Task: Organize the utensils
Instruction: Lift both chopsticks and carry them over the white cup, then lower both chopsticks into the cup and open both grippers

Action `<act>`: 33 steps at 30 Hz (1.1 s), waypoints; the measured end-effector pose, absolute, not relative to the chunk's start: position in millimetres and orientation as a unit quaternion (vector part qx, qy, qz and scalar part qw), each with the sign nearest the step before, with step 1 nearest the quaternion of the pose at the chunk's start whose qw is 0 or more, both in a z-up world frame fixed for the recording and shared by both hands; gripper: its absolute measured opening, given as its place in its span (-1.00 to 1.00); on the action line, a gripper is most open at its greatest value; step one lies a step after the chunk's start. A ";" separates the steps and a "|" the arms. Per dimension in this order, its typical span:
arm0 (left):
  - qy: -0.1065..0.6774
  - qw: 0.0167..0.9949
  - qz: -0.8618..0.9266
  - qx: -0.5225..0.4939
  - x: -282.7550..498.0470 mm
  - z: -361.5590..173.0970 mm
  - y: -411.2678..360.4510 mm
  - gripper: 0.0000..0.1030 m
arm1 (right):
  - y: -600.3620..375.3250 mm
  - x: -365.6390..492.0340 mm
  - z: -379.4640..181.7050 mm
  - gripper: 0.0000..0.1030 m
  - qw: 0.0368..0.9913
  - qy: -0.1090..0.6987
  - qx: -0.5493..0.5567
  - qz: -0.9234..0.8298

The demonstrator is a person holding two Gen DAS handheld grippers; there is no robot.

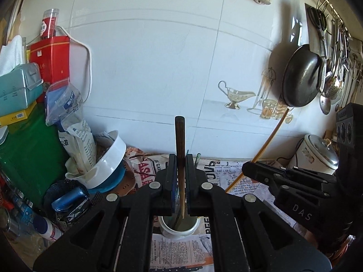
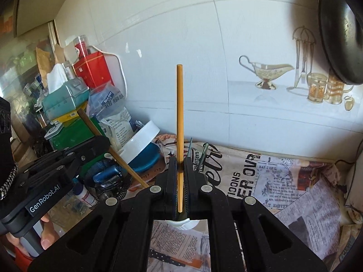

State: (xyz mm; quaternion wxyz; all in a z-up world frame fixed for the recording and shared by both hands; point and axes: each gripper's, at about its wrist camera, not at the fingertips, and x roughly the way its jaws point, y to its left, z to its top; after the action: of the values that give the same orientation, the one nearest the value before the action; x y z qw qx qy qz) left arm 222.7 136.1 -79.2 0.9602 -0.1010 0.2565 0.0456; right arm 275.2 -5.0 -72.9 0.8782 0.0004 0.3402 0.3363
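My left gripper (image 1: 180,158) is shut on a chopstick (image 1: 179,136) with a dark brown top and a pale tip. It stands nearly upright, its tip just above a white cup (image 1: 166,229) that is partly hidden under the gripper. My right gripper (image 2: 180,159) is shut on a yellow chopstick (image 2: 180,113), also upright, with the white cup's rim (image 2: 183,223) below it. The two grippers are side by side: the right gripper (image 1: 246,167) is beside the left with its yellow chopstick (image 1: 270,138) slanting, and the left gripper (image 2: 103,142) holds the brown chopstick (image 2: 95,127).
A newspaper-print cloth (image 2: 283,181) covers the counter. Clutter fills the left: a tissue box (image 1: 20,86), a red tin (image 1: 51,63), a plastic bag (image 1: 74,127), a tilted white bowl (image 1: 111,158). A black pan (image 1: 301,77), hanging utensils (image 1: 335,68) and a white pot (image 1: 315,154) are at right.
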 end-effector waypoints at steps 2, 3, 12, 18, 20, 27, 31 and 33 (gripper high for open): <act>0.267 0.957 0.045 -0.101 229.5 -88.5 140.9 -0.91 | 1.9 280.8 -84.2 -0.90 0.874 0.353 0.001 0.333; 0.272 0.956 0.045 -0.102 232.6 -93.5 143.0 -0.91 | 3.5 282.8 -87.9 -0.90 0.873 0.358 0.002 0.332; 0.334 0.936 0.037 -0.106 263.2 -149.2 156.4 -0.91 | 21.6 302.2 -138.2 -0.90 0.851 0.421 0.001 0.313; 0.366 0.924 0.025 -0.111 276.6 -175.6 159.4 -0.91 | 31.0 309.6 -161.3 -0.90 0.838 0.454 -0.013 0.303; 0.368 0.922 0.023 -0.113 280.2 -178.6 160.6 -0.91 | 32.8 312.6 -167.2 -0.90 0.834 0.462 -0.016 0.301; 0.384 0.917 0.022 -0.109 292.0 -181.9 162.3 -0.91 | 37.0 314.4 -172.3 -0.89 0.831 0.468 -0.032 0.298; 0.386 0.916 0.027 -0.102 291.5 -180.1 159.2 -0.91 | 35.2 313.6 -169.6 -0.84 0.831 0.467 -0.039 0.300; 0.385 0.917 0.028 -0.099 289.8 -176.9 157.0 -0.85 | 30.7 312.1 -165.3 -0.64 0.832 0.464 -0.040 0.301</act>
State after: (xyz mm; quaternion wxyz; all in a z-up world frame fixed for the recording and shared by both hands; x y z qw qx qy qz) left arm 289.8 157.0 -176.9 0.9173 -0.0986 0.3847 0.0277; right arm 312.1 30.7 -165.3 0.8319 -0.0403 0.4641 0.3014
